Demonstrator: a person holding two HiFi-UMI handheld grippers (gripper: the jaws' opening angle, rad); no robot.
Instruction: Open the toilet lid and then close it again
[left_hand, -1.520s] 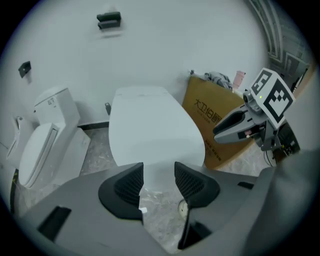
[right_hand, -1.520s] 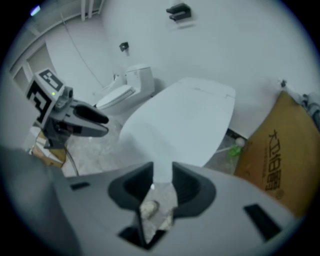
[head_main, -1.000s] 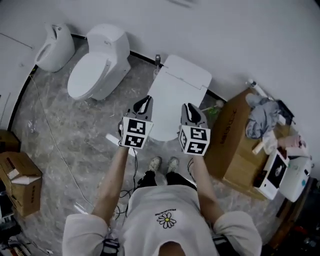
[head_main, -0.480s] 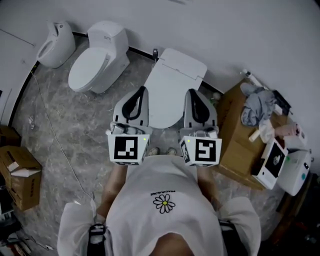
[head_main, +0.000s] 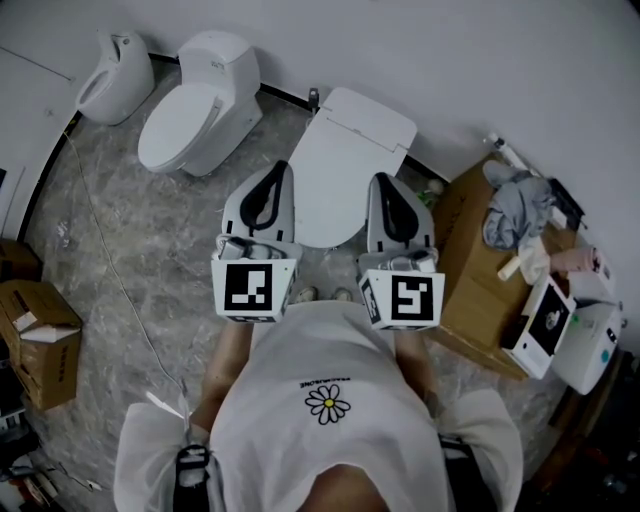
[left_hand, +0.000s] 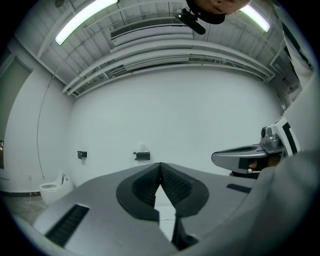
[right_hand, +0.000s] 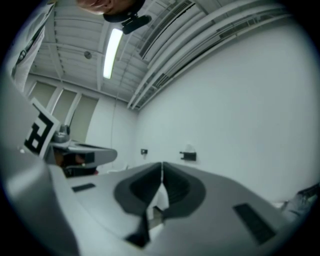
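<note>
A white toilet with its lid (head_main: 330, 185) lying down flat stands on the floor ahead of me, its back part (head_main: 372, 120) against the wall. My left gripper (head_main: 279, 167) and right gripper (head_main: 384, 180) are held up side by side at chest height, well above the lid and touching nothing. Both point level at the white wall. In the left gripper view the jaws (left_hand: 160, 165) meet at their tips with nothing between them. The right gripper (right_hand: 162, 165) is shut and empty too. Each gripper shows at the edge of the other's view.
A second white toilet (head_main: 200, 105) and a urinal (head_main: 108, 75) stand at the left along the wall. A brown box (head_main: 475, 270) with a grey cloth (head_main: 515, 215) and white devices (head_main: 590, 345) sits at the right. Cardboard boxes (head_main: 45, 345) and a cable (head_main: 110, 270) lie at the left.
Both grippers have risen from just over the toilet lid to chest height and levelled out toward the wall. The lid stays down.
</note>
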